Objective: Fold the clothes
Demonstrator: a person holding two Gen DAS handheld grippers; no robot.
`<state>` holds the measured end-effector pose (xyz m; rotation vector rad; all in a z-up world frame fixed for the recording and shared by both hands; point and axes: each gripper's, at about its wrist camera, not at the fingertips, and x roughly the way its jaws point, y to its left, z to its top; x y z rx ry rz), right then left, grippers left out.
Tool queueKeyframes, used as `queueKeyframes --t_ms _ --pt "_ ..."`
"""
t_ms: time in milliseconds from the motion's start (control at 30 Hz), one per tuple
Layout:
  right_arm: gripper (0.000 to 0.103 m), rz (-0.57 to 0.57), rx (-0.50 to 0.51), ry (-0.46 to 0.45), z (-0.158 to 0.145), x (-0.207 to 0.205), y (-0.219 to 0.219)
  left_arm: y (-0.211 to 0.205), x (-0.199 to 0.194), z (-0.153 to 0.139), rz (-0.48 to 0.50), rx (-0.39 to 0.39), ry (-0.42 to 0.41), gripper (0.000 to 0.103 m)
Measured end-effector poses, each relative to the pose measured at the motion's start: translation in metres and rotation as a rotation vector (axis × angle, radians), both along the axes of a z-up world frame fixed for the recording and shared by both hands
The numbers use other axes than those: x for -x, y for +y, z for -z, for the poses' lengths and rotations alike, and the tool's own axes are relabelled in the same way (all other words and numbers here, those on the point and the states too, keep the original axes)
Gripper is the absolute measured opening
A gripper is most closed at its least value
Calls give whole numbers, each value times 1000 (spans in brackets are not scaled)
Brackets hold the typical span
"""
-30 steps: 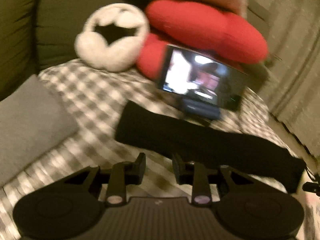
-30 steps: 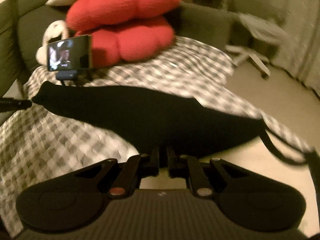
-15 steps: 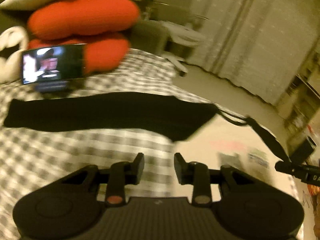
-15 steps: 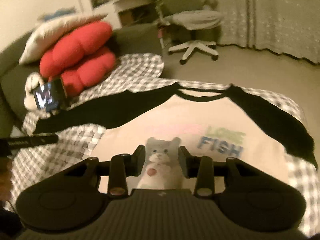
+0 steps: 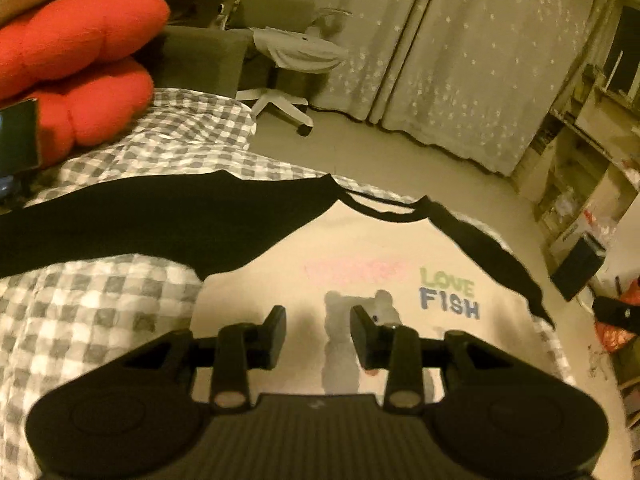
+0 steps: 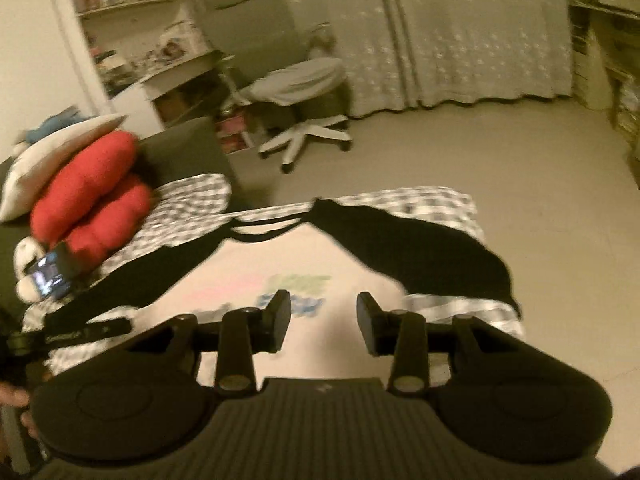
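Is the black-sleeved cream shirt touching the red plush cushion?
Apart. The left wrist view shows checked bedding between the shirt and the cushion.

Each matte black claw (image 5: 318, 322) (image 6: 323, 312) has a ribbed housing, round side lobes and two silver pivot screws.

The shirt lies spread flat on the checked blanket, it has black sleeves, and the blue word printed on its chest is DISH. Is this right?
Not quite. The shirt does lie spread flat on the checked blanket with black sleeves, but the blue word reads FISH, not DISH. The left wrist view shows it clearly; in the right wrist view the print is blurred.
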<state>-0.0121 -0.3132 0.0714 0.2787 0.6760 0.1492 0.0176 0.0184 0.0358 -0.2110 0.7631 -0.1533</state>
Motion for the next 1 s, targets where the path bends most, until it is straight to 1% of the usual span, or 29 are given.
queueKeyframes --t_ms 67,167,233,333,400,467,500,567,633,733,800,833,867,900,933,967,1000 --pt "41 33 -28 19 11 -16 -19 -6 -10 7 -2 -16 6 36" --pt "41 117 -55 49 28 -37 -49 -12 -23 17 -8 -15 18 36" --pt "41 165 -62 69 38 -51 -68 -19 -32 23 -6 -30 15 36" --pt "41 165 -17 95 51 -79 -80 -29 -45 33 -1 -55 3 36" --pt "42 140 -6 100 58 -98 -80 -34 -53 39 1 -59 -1 36" --pt "52 117 -13 88 62 -113 -78 -36 -56 44 6 -66 -7 36" --pt "53 103 -6 79 64 -120 -76 -36 -57 46 9 -77 -14 36" --pt "53 56 47 66 69 -134 -65 -37 -58 49 23 -96 -33 37" --pt "54 4 134 56 75 -144 -53 -38 -57 50 30 -103 -45 37" --pt "60 -50 239 34 85 -156 -32 -40 -56 50 37 -115 -48 39" --pt "62 -80 297 15 91 -158 -24 -40 -57 50 41 -121 -50 39" --pt "57 -95 316 3 92 -157 -23 -40 -57 50 39 -118 -50 39" --pt "39 -112 321 0 91 -157 -24 -40 -58 50 36 -115 -49 39" --pt "29 -123 322 -3 89 -156 -26 -40 -58 50 34 -113 -49 39" --pt "15 -120 324 -6 87 -155 -28 -40 -58 50 33 -114 -50 39" --pt "8 -116 334 -15 85 -154 -30 -40 -58 50 34 -115 -51 39" --pt "8 -115 343 -28 84 -153 -29 -40 -58 50 33 -115 -52 39"
